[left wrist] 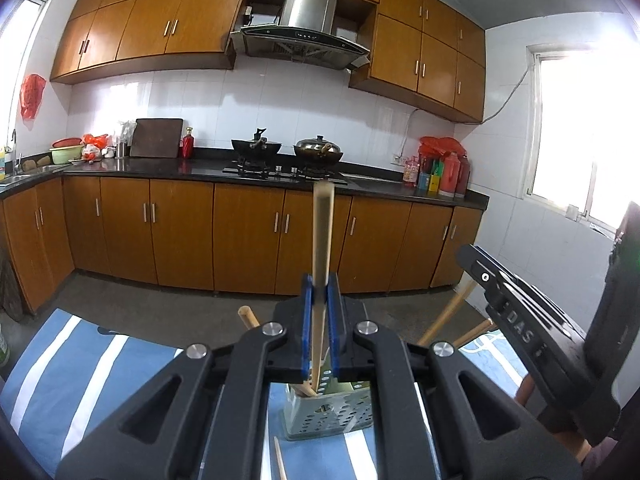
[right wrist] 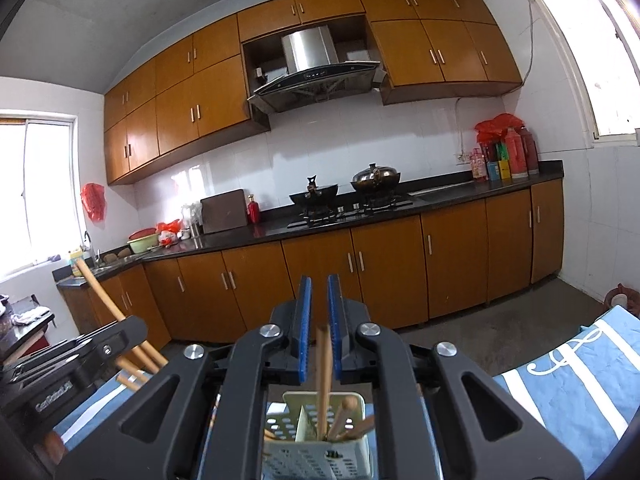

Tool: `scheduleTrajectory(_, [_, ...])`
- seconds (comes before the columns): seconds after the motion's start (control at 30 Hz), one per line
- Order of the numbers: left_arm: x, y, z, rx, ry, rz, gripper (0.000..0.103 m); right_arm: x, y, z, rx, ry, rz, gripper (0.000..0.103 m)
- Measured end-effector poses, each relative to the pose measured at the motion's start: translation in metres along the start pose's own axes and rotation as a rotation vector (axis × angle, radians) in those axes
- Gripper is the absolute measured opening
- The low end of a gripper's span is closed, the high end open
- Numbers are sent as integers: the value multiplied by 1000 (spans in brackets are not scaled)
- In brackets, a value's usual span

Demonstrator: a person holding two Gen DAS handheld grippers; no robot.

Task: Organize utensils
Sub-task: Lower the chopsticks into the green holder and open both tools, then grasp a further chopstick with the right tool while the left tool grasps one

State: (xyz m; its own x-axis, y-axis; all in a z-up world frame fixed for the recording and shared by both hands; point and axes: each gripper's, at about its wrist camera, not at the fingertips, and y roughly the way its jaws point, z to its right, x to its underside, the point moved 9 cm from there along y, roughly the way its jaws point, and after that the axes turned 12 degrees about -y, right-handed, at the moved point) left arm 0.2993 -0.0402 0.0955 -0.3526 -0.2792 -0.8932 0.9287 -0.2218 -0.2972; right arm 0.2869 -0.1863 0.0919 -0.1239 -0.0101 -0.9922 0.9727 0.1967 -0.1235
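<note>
Left gripper: the left gripper (left wrist: pixel 318 308) has its blue pads (left wrist: pixel 306 320) clamped on a pale chopstick (left wrist: pixel 322 232), which stands nearly upright between them and rises well above the fingertips.
Chopstick's lower end: it runs down past the pads into the utensil holder (left wrist: pixel 328 416) directly below.
Right gripper: the right gripper (right wrist: pixel 319 312) has a clear gap between its blue pads (right wrist: pixel 304 328); a pair of wooden chopsticks (right wrist: pixel 323 372) stands in that gap, and the pads do not seem to press on it, though the sticks are blurred near the top.
Pair's position: its lower ends sit inside the utensil holder (right wrist: pixel 316 456), in the compartment nearer the camera's centre.
Utensil holder: a pale green perforated caddy with a divider, standing on a blue-and-white striped cloth (left wrist: pixel 72 368).
Other contents: several round-ended wooden handles (right wrist: pixel 346 412) lean in the right-hand part of the holder.
Loose stick: one thin chopstick tip (left wrist: pixel 279 458) lies on the cloth just in front of the holder, apart from it.
Neighbouring tool: each camera catches the other gripper's black body at its edge, with wooden handles (left wrist: pixel 448 312) angling out beside it.
Background: brown kitchen cabinets (left wrist: pixel 248 232), a dark counter with two woks (left wrist: pixel 288 148) on a hob, and a steel range hood (left wrist: pixel 304 28) above.
</note>
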Motion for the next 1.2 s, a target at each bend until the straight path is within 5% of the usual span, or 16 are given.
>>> scheduleTrajectory(0.1, [0,-7,-1,-2,-4,4,9,-4,-13,2,7,1,12,36])
scheduleTrajectory(0.37, [-5,-41,-8,-4,-33,31,17,-5,-61,20,30,18,3,43])
scheduleTrajectory(0.5, [8,-64,-20,-20,-39,20,23,28,-79,33,57,24,-93,45])
scheduleTrajectory(0.7, [76,-81,-64,-100,-54,-113,28,126,-81,36,66,29,-357,45])
scheduleTrajectory(0.9, [175,-67,-101,-163,-89,-346,28,224,-80,5,-26,67,-626,42])
scheduleTrajectory(1.2, [234,-63,-94,-154,-111,-465,28,267,-74,-33,-63,15,-739,28])
